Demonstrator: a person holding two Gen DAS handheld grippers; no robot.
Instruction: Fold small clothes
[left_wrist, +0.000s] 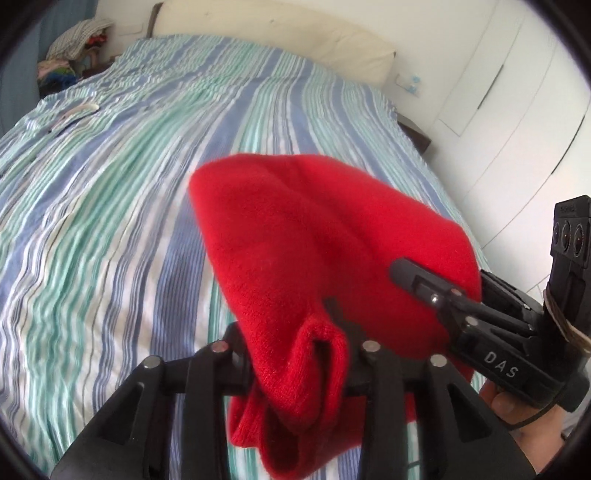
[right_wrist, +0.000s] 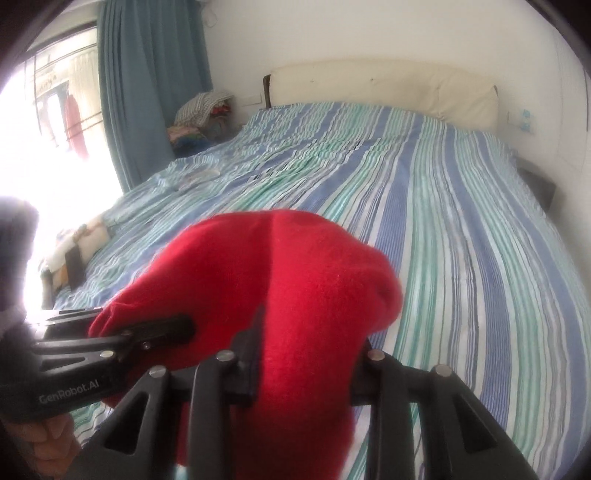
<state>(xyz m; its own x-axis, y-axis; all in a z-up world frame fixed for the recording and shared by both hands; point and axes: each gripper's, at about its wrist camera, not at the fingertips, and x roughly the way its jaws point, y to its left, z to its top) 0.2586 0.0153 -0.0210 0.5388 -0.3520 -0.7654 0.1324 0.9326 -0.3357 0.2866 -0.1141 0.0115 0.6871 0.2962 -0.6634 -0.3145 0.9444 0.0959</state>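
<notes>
A red knit beanie (left_wrist: 314, 236) hangs in the air above the striped bed, held by both grippers. My left gripper (left_wrist: 295, 354) is shut on its folded brim near one corner. My right gripper (right_wrist: 306, 354) is shut on the beanie's (right_wrist: 295, 266) brim at the other side. In the left wrist view the right gripper (left_wrist: 406, 273) reaches in from the right onto the red knit. In the right wrist view the left gripper (right_wrist: 184, 328) comes in from the left onto it. The beanie's crown points away from me, its lower edge hidden behind the fingers.
The bed (left_wrist: 147, 166) has a blue, green and white striped cover. A cream headboard (right_wrist: 388, 88) stands at the far end. A pile of clothes (right_wrist: 203, 114) sits by the blue curtain (right_wrist: 147, 74). White wardrobe doors (left_wrist: 517, 110) are on the right. Small items (right_wrist: 79, 254) lie at the bed's left edge.
</notes>
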